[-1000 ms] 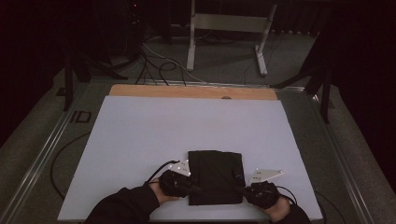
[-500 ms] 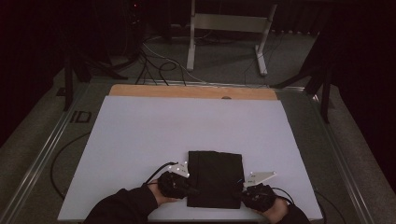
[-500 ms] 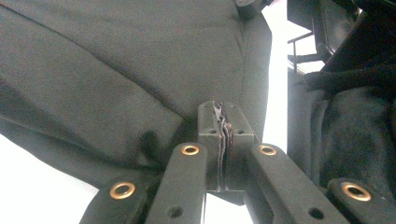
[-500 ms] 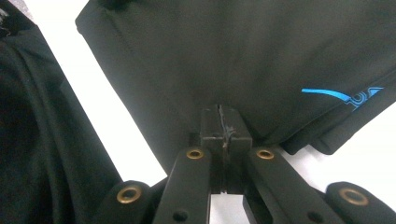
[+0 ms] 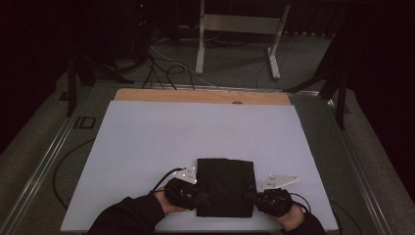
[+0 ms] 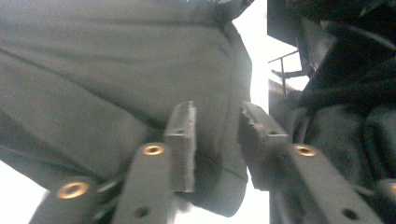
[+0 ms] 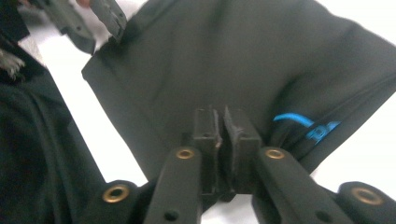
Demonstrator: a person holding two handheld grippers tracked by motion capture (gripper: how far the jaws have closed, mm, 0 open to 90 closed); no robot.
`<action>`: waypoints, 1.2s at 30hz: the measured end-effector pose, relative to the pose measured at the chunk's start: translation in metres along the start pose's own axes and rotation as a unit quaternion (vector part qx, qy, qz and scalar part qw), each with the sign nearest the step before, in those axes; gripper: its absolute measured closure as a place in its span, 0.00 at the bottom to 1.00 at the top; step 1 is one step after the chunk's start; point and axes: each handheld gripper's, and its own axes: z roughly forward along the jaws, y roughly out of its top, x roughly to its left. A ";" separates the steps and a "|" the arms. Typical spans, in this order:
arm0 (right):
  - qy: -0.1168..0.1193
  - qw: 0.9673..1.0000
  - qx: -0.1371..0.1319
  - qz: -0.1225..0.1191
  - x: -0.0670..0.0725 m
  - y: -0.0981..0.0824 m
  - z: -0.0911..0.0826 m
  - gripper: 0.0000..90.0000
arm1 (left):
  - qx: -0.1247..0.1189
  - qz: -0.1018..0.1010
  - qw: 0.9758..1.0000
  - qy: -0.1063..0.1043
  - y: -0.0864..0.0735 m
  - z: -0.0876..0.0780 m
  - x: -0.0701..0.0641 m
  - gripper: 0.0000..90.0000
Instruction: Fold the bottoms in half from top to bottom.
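A folded black garment [image 5: 225, 186] lies flat on the white table sheet [image 5: 147, 142], close to the near edge and a little right of the middle. It forms a neat dark rectangle with its long sides running away from the person. In the right gripper view the cloth [image 7: 243, 70] shows a small blue printed mark [image 7: 308, 126] near one folded edge, where several layers stack up.

The left gripper [image 5: 195, 195] sits at the garment's left edge near its near corner, held by the person's left hand [image 5: 169, 198] in a dark sleeve. In the left gripper view its jaws have just been opening: they stand apart with a clear gap, and the dark cloth [image 6: 116, 79] lies behind and beneath them without the pads pressing on it.

The right gripper [image 5: 254, 198] sits at the garment's right edge, opposite the left one, in the person's right hand [image 5: 281, 208]. In the right gripper view its jaws have just been opening slightly; the pads are nearly together with only a thin slit between them, and whether any cloth is pinched there cannot be told.

Beyond the sheet, a strip of bare wooden tabletop [image 5: 200, 96] runs along the far edge. Cables [image 5: 166, 68] lie on the floor behind it, near a metal stand [image 5: 240, 29].
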 end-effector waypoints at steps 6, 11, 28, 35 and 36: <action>-0.010 0.999 -0.032 0.004 -0.001 0.005 -0.003 0.61 | -0.018 0.002 1.000 0.011 0.004 -0.005 0.000 0.55; -0.010 0.999 -0.046 0.012 -0.002 0.009 -0.002 0.41 | -0.026 -0.009 0.999 0.029 0.006 -0.006 0.002 0.39; -0.040 0.995 -0.092 0.029 -0.019 0.017 -0.003 0.11 | -0.058 -0.039 0.994 0.088 0.013 -0.016 0.010 0.00; -0.066 0.992 -0.104 0.029 -0.025 0.023 0.001 0.11 | -0.074 -0.058 0.988 0.122 0.016 -0.021 0.016 0.00; -0.072 0.991 -0.105 0.029 -0.026 0.025 0.002 0.11 | -0.074 -0.061 0.987 0.126 0.016 -0.022 0.018 0.00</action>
